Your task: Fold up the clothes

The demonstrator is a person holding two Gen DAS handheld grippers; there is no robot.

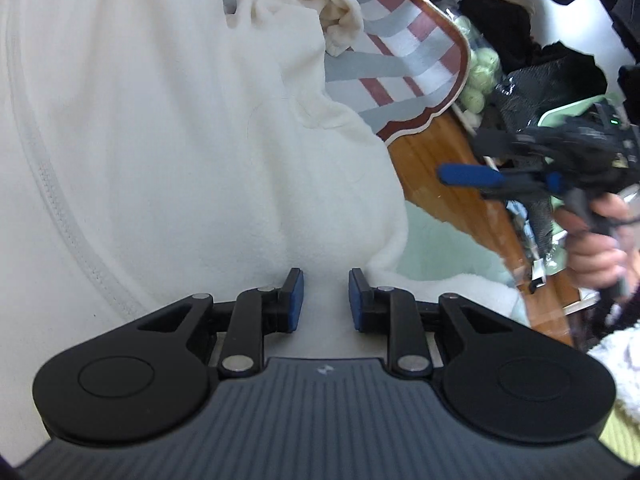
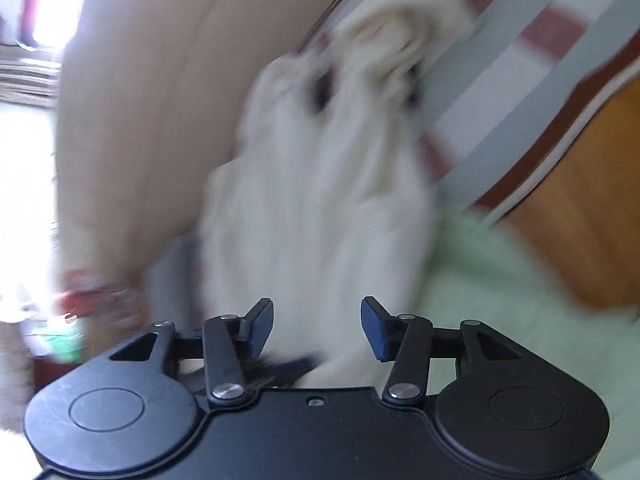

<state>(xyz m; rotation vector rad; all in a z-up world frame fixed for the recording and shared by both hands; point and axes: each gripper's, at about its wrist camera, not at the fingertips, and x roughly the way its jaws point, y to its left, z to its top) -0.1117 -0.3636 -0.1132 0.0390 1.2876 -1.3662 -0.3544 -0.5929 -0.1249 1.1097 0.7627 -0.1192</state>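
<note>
A cream-white fleece garment (image 1: pixel 168 140) with a zip seam (image 1: pixel 52 200) down its left side fills most of the left wrist view. It lies on a striped cloth (image 1: pixel 400 52). My left gripper (image 1: pixel 326 300) hovers low over the garment's near part, jaws open, with fabric showing in the gap. To the right, a hand (image 1: pixel 592 248) holds my right gripper (image 1: pixel 476 160) off the garment's edge, with its fingers apart. In the blurred right wrist view the garment (image 2: pixel 320 200) stretches ahead of my open right gripper (image 2: pixel 317 328).
The striped cloth (image 2: pixel 520 52) has a brown border and lies over a wooden surface (image 1: pixel 436 168). A pale green sheet (image 1: pixel 440 248) lies under the garment's near edge. A bag of green balls (image 1: pixel 480 76) and dark clothes (image 1: pixel 512 20) are piled at the back right.
</note>
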